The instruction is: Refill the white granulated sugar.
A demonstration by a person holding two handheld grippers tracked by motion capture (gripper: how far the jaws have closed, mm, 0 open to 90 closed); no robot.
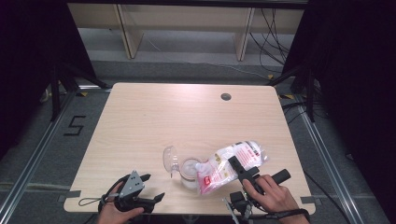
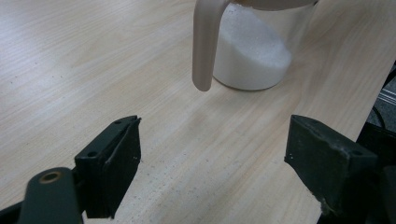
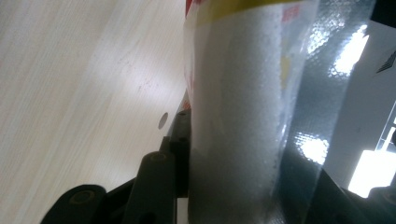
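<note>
One jar (image 2: 254,51) handle close-up; high view: bag (image 1: 229,165) tilted.

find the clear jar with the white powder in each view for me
High view: the jar stands near the table's front edge, its mouth under the tilted bag.
Left gripper view: top centre, handle hanging toward the camera.
Right gripper view: I can't make it out.
Shared landmark: the wood-grain tabletop.
</note>
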